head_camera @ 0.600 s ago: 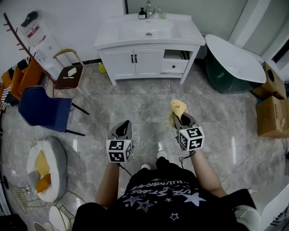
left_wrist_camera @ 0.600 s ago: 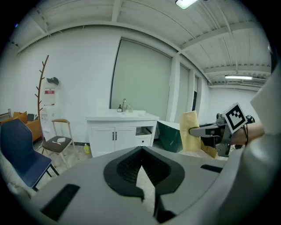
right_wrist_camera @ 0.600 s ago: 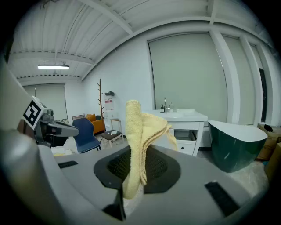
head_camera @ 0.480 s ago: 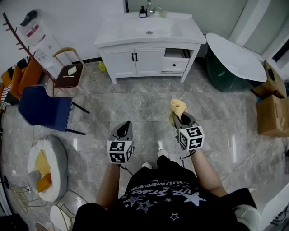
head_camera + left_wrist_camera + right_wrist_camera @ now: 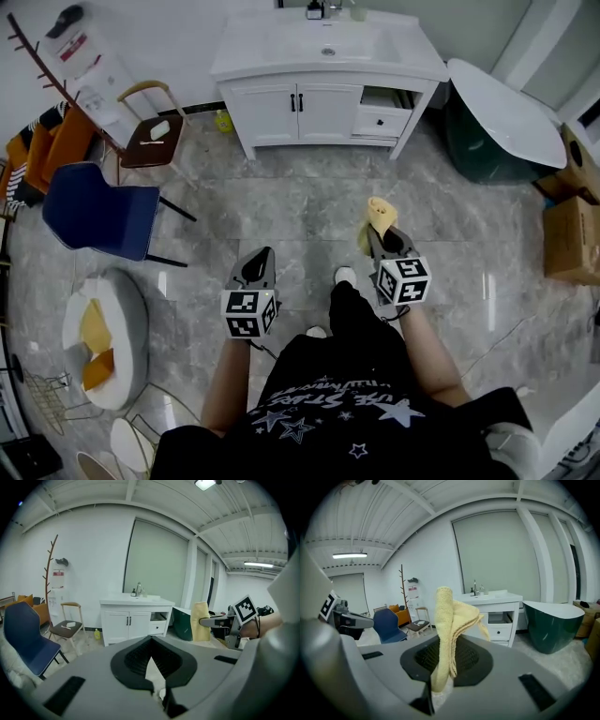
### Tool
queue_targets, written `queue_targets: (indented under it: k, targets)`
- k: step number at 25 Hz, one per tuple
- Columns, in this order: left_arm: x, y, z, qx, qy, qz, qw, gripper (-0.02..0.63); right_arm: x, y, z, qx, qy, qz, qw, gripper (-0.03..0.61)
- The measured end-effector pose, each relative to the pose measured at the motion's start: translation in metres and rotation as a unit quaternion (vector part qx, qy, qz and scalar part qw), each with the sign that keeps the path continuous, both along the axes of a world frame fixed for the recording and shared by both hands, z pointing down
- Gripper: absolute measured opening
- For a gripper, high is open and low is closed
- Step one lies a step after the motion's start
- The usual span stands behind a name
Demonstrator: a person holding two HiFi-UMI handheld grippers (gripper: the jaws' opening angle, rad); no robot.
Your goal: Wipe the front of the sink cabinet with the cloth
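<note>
1. Two grippers, head view: left gripper [image 5: 257, 265] and right gripper [image 5: 382, 240] are well apart from the sink cabinet [image 5: 319, 111], which sits higher in frame than a moment ago.
2. Left gripper view: jaws pressed together, empty.
3. Right gripper view: jaws pinch the yellow cloth [image 5: 447, 620]. Judgement: close in, keep a firm pinch and lay a flat fold against the front.

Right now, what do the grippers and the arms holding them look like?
The left gripper and right gripper are grey, tapering wedges with black ribbed pads, each carrying a white cube of black square markers. A thin dark cable trails off the left. Forearms are bare below a black star-printed T-shirt.
</note>
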State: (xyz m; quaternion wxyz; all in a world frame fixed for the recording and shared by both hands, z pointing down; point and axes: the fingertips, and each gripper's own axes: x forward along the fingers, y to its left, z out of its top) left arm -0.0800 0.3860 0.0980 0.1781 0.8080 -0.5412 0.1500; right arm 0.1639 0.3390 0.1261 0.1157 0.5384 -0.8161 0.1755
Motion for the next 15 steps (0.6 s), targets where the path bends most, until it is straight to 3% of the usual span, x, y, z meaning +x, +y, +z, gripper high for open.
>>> queue_targets:
  k: [7, 11, 15]
  targets:
    - [-0.016, -0.056, 0.009, -0.005, 0.002, -0.025, 0.9997, 0.015, -0.007, -0.069, 0.016, 0.003, 0.003, -0.011, 1.0, 0.061]
    - [-0.016, -0.126, 0.017, -0.003, -0.013, -0.031, 0.9994, 0.015, -0.006, -0.148, 0.038, -0.007, -0.006, -0.007, 1.0, 0.061]
    - [-0.018, -0.201, 0.043, -0.037, -0.028, -0.044, 0.998, 0.015, -0.009, -0.238, 0.068, -0.033, -0.013, -0.011, 0.999, 0.061]
